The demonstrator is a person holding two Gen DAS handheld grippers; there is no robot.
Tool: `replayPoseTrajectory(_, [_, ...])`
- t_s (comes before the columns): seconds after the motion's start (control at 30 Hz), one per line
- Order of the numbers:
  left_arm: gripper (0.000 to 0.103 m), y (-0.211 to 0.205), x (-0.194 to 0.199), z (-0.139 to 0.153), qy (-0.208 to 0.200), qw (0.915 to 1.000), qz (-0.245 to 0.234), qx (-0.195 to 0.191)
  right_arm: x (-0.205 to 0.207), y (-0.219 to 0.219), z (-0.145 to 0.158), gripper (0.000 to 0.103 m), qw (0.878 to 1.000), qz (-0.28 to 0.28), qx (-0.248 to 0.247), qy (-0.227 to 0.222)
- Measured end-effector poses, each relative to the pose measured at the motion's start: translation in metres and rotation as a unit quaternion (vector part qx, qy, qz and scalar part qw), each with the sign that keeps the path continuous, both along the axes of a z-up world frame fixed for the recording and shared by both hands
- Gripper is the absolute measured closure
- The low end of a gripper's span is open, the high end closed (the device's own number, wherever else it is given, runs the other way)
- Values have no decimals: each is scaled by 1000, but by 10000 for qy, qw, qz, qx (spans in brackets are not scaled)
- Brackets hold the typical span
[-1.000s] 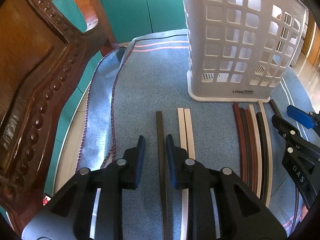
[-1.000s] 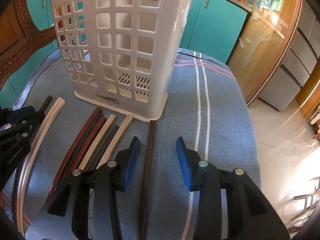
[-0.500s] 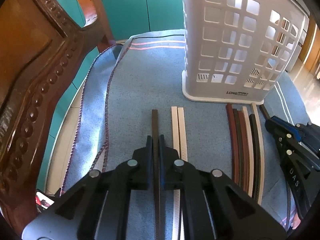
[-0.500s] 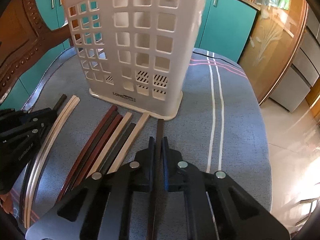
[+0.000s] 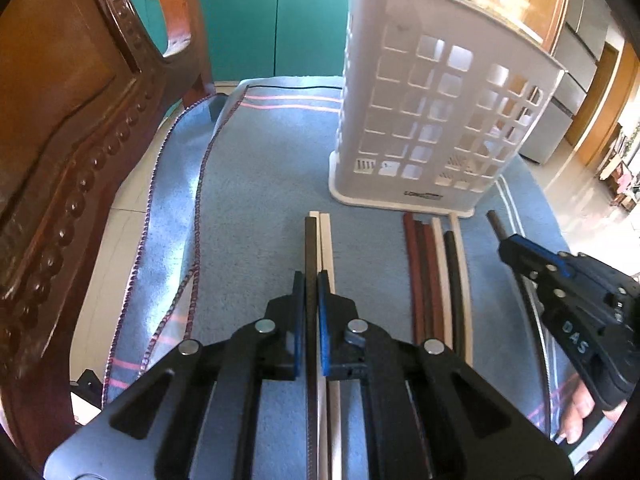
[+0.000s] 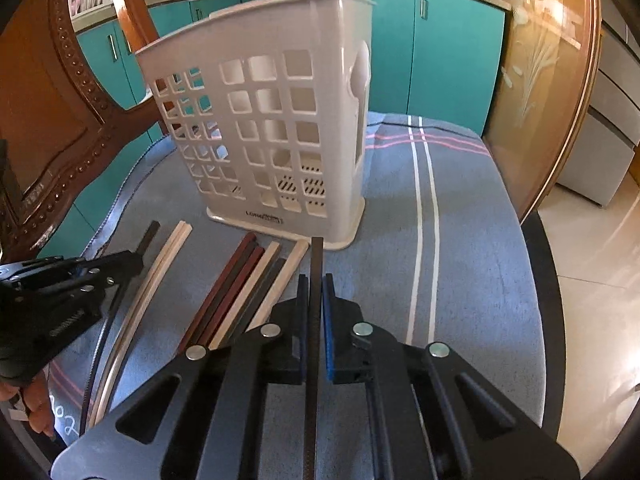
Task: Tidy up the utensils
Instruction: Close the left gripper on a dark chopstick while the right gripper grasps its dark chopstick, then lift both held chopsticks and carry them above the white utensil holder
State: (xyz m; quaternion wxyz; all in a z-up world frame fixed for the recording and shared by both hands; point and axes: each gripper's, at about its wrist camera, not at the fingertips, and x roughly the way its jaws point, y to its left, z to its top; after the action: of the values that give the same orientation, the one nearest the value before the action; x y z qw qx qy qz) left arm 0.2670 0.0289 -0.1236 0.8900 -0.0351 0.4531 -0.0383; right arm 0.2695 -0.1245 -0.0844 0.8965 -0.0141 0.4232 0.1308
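Left gripper: the left gripper [image 5: 311, 280] was clenched on a dark chopstick [image 5: 310, 240], its blue-lined fingers [image 5: 298, 308] pressed to either side of the stick; the same gripper showed at the left edge of the right wrist view [image 6: 120, 264].
Dark chopstick in left gripper: it ran straight ahead between the fingers, its far end pointing toward the basket and lying just beside a pale pair of chopsticks [image 5: 326, 240] on the cloth.
Right gripper: the right gripper [image 6: 316, 292] was clenched on a second dark chopstick [image 6: 317, 256], which passed between its blue pads; in the left wrist view the gripper [image 5: 508, 246] came in from the right edge with the stick's tip poking past it.
Second dark chopstick: its far end reached close to the base of the basket; whether it touched could not be told.
Loose bundle: a group of reddish-brown, dark and cream chopsticks [image 6: 248, 288] lay side by side on the cloth between the two grippers, ends toward the basket.
Basket: a white plastic utensil basket [image 6: 272, 128] with square cut-outs stood upright on the cloth, beyond all the chopsticks.
Cloth: a blue cloth [image 6: 460, 240] with white and pink stripes covered the table.
Surroundings: a carved wooden chair [image 5: 72, 120] stood at the left, teal cabinets [image 6: 452, 48] behind.
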Motion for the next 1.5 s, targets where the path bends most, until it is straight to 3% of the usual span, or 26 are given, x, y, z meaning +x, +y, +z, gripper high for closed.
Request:
replayPoseTrajectory(0.4, [96, 3, 1, 2, -20, 10000, -50, -56, 10, -11, -16, 96, 9988, -297, -165, 339])
replayPoseTrajectory(0.63, [96, 5, 8, -10, 195, 9998, 8, 34, 13, -7, -26, 95, 9975, -265, -509, 402])
replayPoseTrajectory(0.83, [96, 11, 7, -10, 178, 9997, 18, -136, 10, 1, -30, 85, 9962, -170, -805, 282])
replayPoseTrajectory(0.9, [96, 14, 9, -10, 189, 9997, 32, -166, 10, 1, -31, 76, 9952, -190, -932, 244])
replayPoseTrajectory(1.03, [96, 18, 11, -13, 238, 9994, 39, -262, 8, 5, -33, 79, 9937, -139, -1091, 206])
replayPoseTrajectory(1.07, [96, 19, 12, -13, 238, 9993, 44, -276, 9, 4, -32, 93, 9946, -68, -1003, 262])
replayPoseTrajectory(1.1, [96, 20, 12, -13, 223, 9993, 52, -297, 9, 5, -31, 95, 9957, -5, -869, 332])
replayPoseTrajectory(1.27, [96, 24, 7, -1, 2, 9989, 24, -475, 1, -3, -15, 96, 9992, 28, -343, 201])
replayPoseTrajectory(1.5, [96, 25, -22, 58, -858, 9933, -193, -752, -35, -32, 59, 96, 9959, 231, 579, -649])
